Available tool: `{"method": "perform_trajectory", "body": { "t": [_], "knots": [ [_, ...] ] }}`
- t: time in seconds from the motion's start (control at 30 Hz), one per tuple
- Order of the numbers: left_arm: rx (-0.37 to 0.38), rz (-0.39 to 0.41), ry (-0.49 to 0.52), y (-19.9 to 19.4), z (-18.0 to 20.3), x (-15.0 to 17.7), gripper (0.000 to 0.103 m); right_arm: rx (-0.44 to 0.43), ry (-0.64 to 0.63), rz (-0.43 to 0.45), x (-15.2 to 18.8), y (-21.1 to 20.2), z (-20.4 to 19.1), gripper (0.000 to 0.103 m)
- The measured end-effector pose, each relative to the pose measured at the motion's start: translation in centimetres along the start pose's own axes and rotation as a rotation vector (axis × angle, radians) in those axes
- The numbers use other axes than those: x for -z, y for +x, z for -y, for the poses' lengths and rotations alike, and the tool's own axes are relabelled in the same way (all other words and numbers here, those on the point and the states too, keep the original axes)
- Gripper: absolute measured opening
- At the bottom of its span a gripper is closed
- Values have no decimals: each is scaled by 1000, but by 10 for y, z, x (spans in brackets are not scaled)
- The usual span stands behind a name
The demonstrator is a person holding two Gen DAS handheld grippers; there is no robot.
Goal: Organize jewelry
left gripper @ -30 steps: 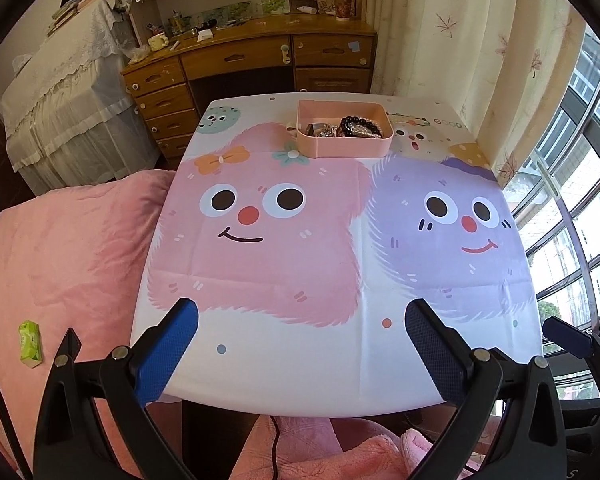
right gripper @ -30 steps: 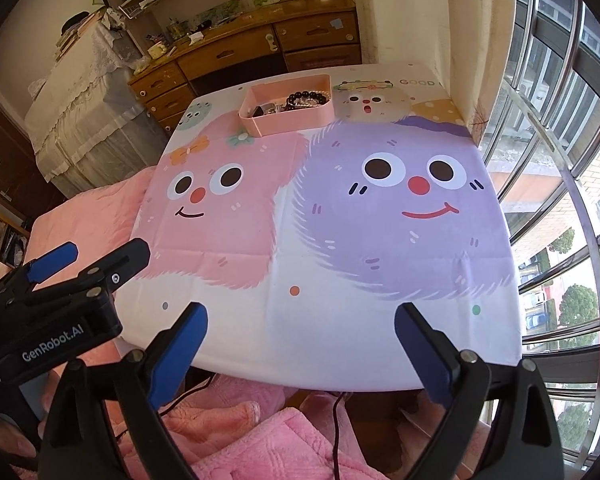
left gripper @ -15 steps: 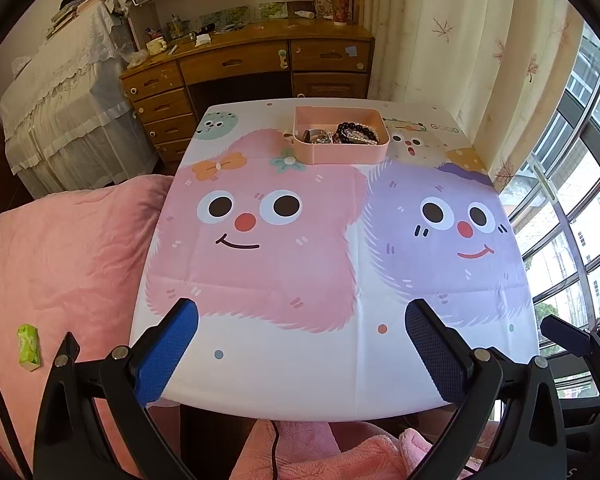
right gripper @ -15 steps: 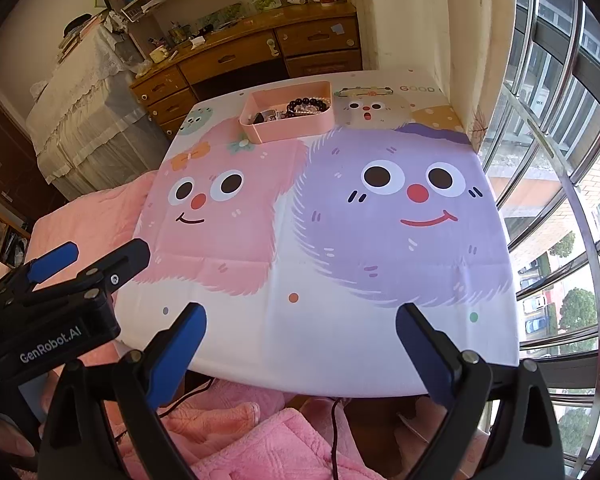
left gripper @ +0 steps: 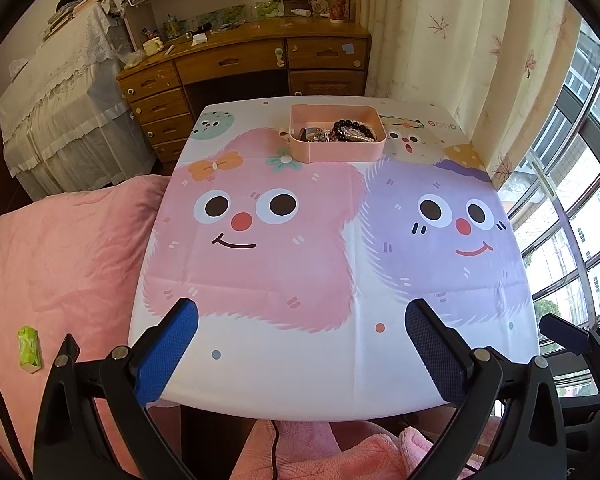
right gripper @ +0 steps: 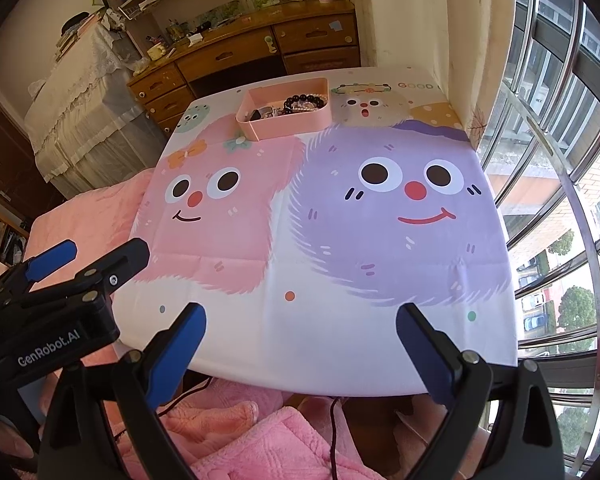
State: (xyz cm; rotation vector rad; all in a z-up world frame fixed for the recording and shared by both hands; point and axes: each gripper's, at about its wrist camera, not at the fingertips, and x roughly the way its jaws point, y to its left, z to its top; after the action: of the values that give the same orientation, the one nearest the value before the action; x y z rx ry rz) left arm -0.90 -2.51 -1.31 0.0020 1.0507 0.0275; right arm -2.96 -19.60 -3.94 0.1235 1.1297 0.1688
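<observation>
Both tools are hanging over the near edge of the table point(left gripper: 300, 376), well apart from the work. The left gripper point(left gripper: 300, 344) is standing released, its blue pads spread wide with nothing between them; the right gripper point(right gripper: 300, 344) is likewise spread wide and carrying nothing.

The jewelry is sitting in the pink tray point(left gripper: 340, 151) at the far end of the table, on the cartoon tablecloth point(left gripper: 260, 240). A dark bead bracelet point(left gripper: 350, 127) is lying in the tray's right half, touching a pale beaded strand, and some smaller metallic pieces point(left gripper: 310, 134) are bunching toward the left (too small to tell exactly what they are). Nothing is lying loose on the cloth.

Judging by this, either the sorting is finished or it has not begun; the pictures alone are not settling which. If more is wanted, the next move is calling for a long reach to the far side, coming down over the tray rim and pinching one piece without dragging the tangled neighbours along.
</observation>
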Motion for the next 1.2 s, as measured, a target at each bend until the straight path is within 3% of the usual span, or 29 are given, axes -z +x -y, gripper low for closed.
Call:
{"method": "perform_trajectory", "body": {
  "t": [1.2],
  "knots": [
    [-16, 6, 3, -1, -10, 4, 102, 0, -9, -23, 1, 7, -7, 97]
  ]
}}
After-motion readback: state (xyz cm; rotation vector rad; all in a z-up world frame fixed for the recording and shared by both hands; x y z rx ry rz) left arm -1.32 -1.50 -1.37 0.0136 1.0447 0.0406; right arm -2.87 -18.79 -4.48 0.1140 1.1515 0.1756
